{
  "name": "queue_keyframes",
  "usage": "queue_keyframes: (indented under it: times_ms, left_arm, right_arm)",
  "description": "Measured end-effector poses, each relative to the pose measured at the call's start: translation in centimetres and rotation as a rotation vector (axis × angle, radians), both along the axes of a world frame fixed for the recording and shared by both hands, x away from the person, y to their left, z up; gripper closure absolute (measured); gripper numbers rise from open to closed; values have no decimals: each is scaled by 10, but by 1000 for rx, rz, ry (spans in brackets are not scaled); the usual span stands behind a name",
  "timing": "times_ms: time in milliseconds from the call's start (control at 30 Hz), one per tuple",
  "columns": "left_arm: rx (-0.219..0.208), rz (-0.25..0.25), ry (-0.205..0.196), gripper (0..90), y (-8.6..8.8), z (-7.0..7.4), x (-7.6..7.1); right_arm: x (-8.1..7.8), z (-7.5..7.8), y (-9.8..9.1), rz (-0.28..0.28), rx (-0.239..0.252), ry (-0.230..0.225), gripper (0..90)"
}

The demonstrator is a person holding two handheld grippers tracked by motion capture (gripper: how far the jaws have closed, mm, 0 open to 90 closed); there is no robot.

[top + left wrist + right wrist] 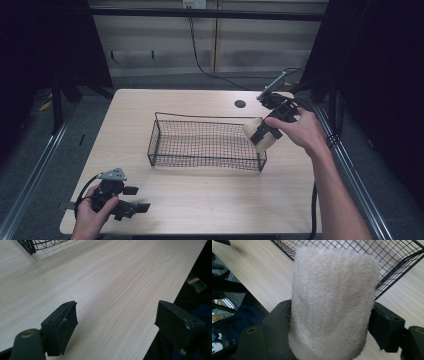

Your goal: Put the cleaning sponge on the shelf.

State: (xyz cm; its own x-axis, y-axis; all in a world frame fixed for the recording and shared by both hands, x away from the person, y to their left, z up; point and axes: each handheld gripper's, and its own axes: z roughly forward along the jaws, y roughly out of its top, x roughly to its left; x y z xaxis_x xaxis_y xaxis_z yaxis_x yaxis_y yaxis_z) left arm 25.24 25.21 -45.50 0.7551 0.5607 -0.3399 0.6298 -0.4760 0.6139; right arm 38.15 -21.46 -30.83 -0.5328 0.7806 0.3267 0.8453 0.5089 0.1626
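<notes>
A black wire basket (165, 125) stands in the middle of the light wooden table (200, 200). My right gripper (261, 134) is shut on a pale, fibrous loofah sponge (256, 131), held at the basket's right end, just above its rim. In the right gripper view the loofah sponge (332, 302) sits squeezed between both jaws, with the basket (392, 262) behind it. My left gripper (136, 199) rests low near the table's front left corner, open, with nothing between its jaws. In the left gripper view its fingers (61, 325) stand wide apart over bare wood.
A small dark round hole (240, 104) marks the table's far side. A corner of the basket (30, 246) shows at the top left of the left gripper view. Metal rails (35, 165) run along the table's sides. A cable (200, 60) hangs behind.
</notes>
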Motion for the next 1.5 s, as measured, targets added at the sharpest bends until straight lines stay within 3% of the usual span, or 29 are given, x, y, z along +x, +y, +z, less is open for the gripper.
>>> queue_keyframes:
  times_ms: [167,267,567,900,1067,1500]
  left_arm:
    - [1,0,1,173,0,0,0]
    - [2,0,1,173,0,0,0]
    - [1,-3,0,173,1,0,0]
    - [4,-2,-1,173,0,0,0]
    - [6,-3,2,173,0,0,0]
    - [3,-3,0,173,0,0,0]
  right_arm:
    - [4,-4,5,4,-12,3,249]
    - [9,-13,13,-5,-51,14,249]
    - [21,-33,24,-19,-61,27,249]
    - [27,-57,28,-98,-65,49,249]
    - [29,-64,29,-166,-56,59,249]
    - [31,-83,29,-278,-63,73,248]
